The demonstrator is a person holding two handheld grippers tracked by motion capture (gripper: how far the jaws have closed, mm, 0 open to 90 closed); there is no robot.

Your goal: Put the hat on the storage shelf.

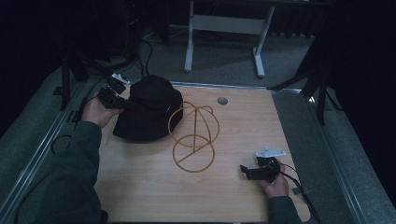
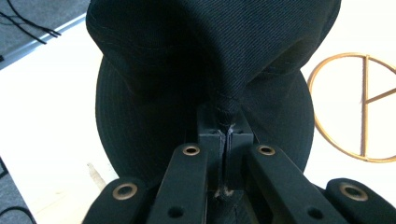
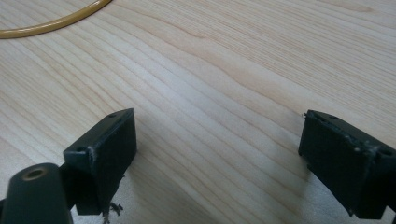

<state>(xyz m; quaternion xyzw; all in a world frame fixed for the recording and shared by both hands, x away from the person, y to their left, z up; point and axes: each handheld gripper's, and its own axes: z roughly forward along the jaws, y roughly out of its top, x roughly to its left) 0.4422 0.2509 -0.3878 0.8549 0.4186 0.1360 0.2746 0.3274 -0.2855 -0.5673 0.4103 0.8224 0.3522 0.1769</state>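
Right gripper (image 1: pixel 247 171) lower right of the high view, low over the table (image 1: pixel 140 186), jaws wide apart, nothing between them. In its own view (image 3: pixel 217 154) there's bare wood in the gap and a curve of the wire stand (image 3: pixel 51 25) at upper left.

Stand (image 1: pixel 193 136) sits mid-frame in the high view: flat ring base, domed loops above, just right of the hat and looks to be touching or nearly touching the brim.

Hat (image 1: pixel 148 113), black bucket type, left of centre, resting on the table. Left gripper (image 1: pixel 113 96) at upper left of the high view, at the hat's far-left edge. In the left gripper view (image 2: pixel 229 135) the jaws are pinched nearly together on a fold of fabric, hat (image 2: pixel 210 56) bulging up beyond them, stand (image 2: pixel 359 107) at right edge.

Risks, my read:
- Grip is on a thin pinch of soft cloth near the seam. Lift fast and it slides out, hat drops.
- Hat hangs limp from one point, so the brim can sag and snag a stand loop on the way over.
- Stand is light wire and unheld. Any drag from the hat tips or shoves it. Right gripper is well apart from it, so no bracing right now.
- Opening may not face down when it arrives at the dome, so it lands crooked.
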